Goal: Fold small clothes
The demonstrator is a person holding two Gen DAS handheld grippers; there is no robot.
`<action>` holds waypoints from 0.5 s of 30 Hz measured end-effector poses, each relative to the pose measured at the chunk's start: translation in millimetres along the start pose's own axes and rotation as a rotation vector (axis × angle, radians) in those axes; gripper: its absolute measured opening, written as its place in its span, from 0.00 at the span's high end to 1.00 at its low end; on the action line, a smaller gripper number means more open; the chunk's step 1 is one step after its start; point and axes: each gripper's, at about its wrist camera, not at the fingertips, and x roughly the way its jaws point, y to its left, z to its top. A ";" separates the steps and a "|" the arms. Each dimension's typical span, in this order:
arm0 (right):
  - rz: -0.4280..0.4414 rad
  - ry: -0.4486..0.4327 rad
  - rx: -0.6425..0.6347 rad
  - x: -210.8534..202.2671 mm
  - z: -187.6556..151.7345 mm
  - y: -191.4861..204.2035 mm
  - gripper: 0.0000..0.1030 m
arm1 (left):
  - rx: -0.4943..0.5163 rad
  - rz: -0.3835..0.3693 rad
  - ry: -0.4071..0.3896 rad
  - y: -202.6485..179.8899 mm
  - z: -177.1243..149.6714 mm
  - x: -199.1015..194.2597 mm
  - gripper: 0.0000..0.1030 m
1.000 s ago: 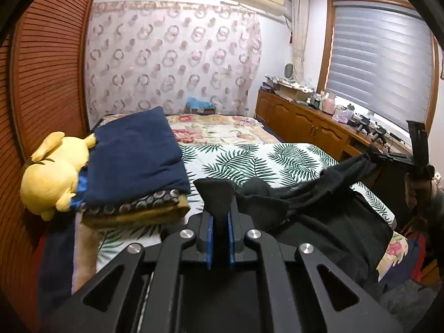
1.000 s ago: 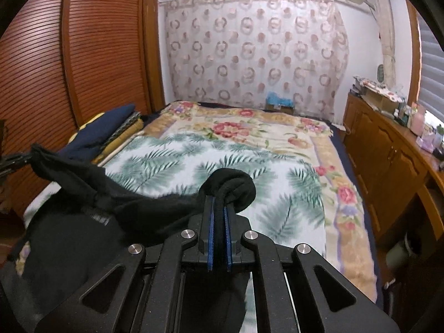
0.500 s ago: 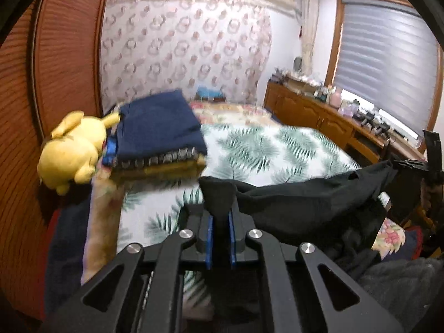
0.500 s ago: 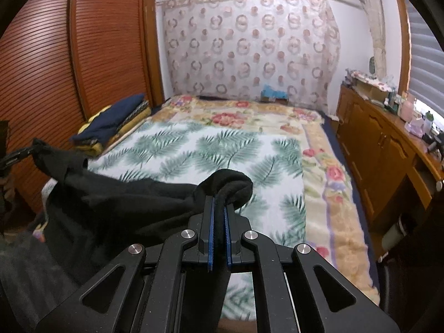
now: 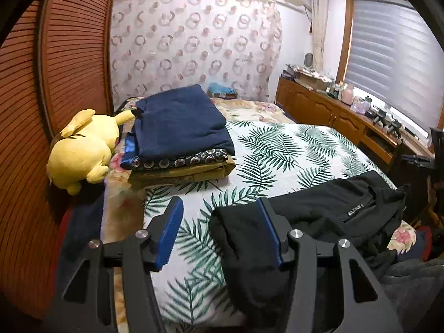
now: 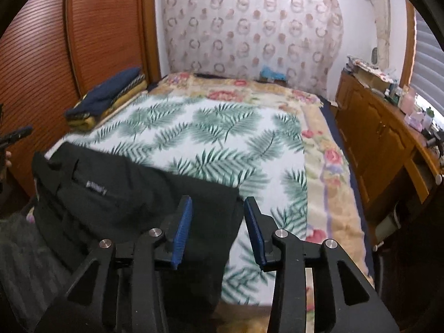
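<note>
A: Start at your left tool [image 5: 219,222]. How do its jaws stand?

B: They are parting, with a wide gap between the blue pads [image 5: 169,233]. A corner of the black garment [image 5: 333,211] lies in that gap against the right-hand pad; the other pad is clear of it, so nothing is pinched.

A: And your right tool [image 6: 217,222]?

B: Its jaws are parting too, a middling gap. The garment's [image 6: 125,191] near corner sits between the pads, loose, and hangs over the foot of the bed.

A: Where does the garment lie, then?

B: Across the near edge of the bed [image 6: 222,127], on the palm-leaf blanket. From your left tool it spreads toward 2 o'clock, a small white label facing up. From your right tool it spreads toward 10 o'clock.

A: Further out?

B: From the left view, a stack of folded clothes [image 5: 177,133], navy on top, lies at 11 o'clock, with a yellow plush toy [image 5: 83,149] touching its left side. A wooden cabinet [image 5: 327,111] runs along at 2 o'clock under the window blind [image 5: 388,63]. From the right view, your left tool shows as a dark tip at 9 o'clock.
</note>
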 end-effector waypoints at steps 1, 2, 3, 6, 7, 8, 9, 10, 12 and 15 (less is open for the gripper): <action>-0.005 -0.005 0.003 3.1 4.0 -0.6 0.61 | 0.002 0.007 0.008 0.5 3.7 8.9 0.49; -0.010 -0.007 0.007 6.5 8.4 -2.1 0.61 | 0.006 0.008 0.018 0.7 6.5 15.9 0.49; -0.013 -0.007 0.008 14.1 12.7 -3.3 0.61 | 0.013 -0.001 0.028 1.1 9.0 22.4 0.49; -0.003 0.019 0.017 39.5 17.7 -7.5 0.61 | 0.027 -0.012 0.066 2.9 16.0 46.2 0.49; 0.008 0.035 0.028 48.4 18.6 -9.7 0.61 | 0.033 -0.010 0.082 4.1 18.2 54.5 0.49; 0.012 0.050 0.033 56.4 17.8 -9.9 0.61 | 0.035 -0.004 0.093 5.3 20.0 61.7 0.49; 0.012 0.070 0.031 66.7 16.9 -10.4 0.61 | 0.035 -0.004 0.101 6.2 21.3 66.7 0.49; 0.015 0.085 0.030 74.9 15.2 -10.2 0.61 | 0.033 -0.007 0.114 7.0 21.7 72.4 0.49; 0.030 0.118 0.040 90.7 12.6 -12.0 0.61 | 0.035 -0.022 0.139 6.2 20.8 81.9 0.49; 0.021 0.149 0.056 106.2 7.6 -15.5 0.61 | 0.046 -0.029 0.172 1.5 16.1 91.6 0.49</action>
